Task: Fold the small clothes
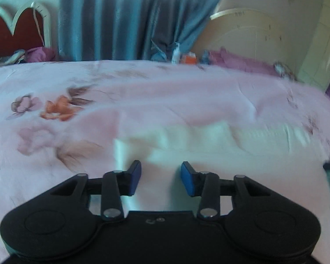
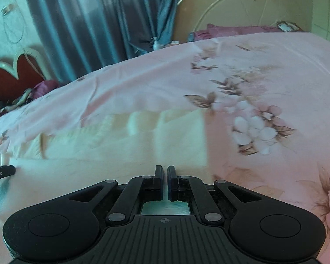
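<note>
A pale cream garment is lying flat on the bed, spread across the near part of a pink floral bedsheet. In the left wrist view it is stretching from just beyond the jaws out to the right, its surface blurred. In the right wrist view the same garment is reaching from the jaws out to the left, with a straight edge on its right side and folds near its far edge.

The left gripper is hovering over the near edge of the garment with its jaws spread apart; the blue pads are standing clear of each other and nothing is being pinched between them. The right gripper is sitting over the garment's near right corner with its jaws pressed together; whether any cloth is caught between them cannot be told. At the left edge of the right wrist view a black tip of the other gripper is poking in over the cloth.

Beyond the bed, a grey-blue curtain is hanging at the far side. A red headboard with a white frame is showing at the far left, and a cream headboard is standing at the far right, with purple bedding at its foot. Small bottles and an orange box are sitting near the curtain's base.
</note>
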Demonstrator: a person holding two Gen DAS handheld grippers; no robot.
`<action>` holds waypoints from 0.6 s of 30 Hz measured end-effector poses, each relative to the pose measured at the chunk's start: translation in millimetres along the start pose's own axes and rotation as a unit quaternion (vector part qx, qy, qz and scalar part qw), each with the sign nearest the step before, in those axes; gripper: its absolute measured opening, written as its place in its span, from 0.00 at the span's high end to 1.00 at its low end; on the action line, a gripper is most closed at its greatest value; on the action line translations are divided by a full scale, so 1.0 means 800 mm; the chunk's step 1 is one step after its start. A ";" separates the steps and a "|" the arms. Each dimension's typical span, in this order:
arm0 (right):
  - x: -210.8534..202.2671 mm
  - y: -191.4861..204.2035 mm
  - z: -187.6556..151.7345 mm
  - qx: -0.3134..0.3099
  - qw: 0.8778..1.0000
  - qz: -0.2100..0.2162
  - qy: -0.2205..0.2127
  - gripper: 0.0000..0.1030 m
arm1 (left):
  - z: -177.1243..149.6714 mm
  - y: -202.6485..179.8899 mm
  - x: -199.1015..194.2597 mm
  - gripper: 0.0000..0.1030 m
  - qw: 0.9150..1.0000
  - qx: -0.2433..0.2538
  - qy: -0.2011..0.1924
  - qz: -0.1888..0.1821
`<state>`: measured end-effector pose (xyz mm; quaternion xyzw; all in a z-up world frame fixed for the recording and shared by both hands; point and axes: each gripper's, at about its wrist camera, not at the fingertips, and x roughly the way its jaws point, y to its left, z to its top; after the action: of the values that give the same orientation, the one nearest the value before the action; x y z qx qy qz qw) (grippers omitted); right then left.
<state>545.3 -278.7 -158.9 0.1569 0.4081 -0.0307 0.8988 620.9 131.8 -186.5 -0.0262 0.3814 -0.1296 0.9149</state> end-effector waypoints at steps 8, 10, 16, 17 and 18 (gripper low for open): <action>-0.002 0.084 0.004 -0.028 0.998 0.053 -0.011 0.97 | 0.006 -0.043 -0.014 0.45 0.998 0.049 -0.022 0.028; 0.010 0.122 0.001 -0.059 0.996 0.071 -0.009 0.97 | 0.003 -0.055 -0.001 0.46 0.998 0.056 -0.007 0.034; 0.022 0.171 -0.012 -0.091 0.991 0.101 0.001 0.97 | -0.016 -0.093 -0.023 0.46 0.997 0.061 -0.010 0.039; 0.025 0.174 -0.013 -0.097 0.990 0.103 0.007 0.97 | -0.021 -0.098 -0.022 0.46 0.997 0.060 -0.005 0.037; 0.029 0.178 -0.016 -0.105 0.989 0.108 0.013 0.97 | -0.026 -0.101 -0.017 0.46 0.997 0.062 0.002 0.037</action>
<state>577.6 -138.2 -147.1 0.1053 0.4016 0.1110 0.9030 579.6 58.5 -179.6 0.0447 0.3751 -0.1189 0.9183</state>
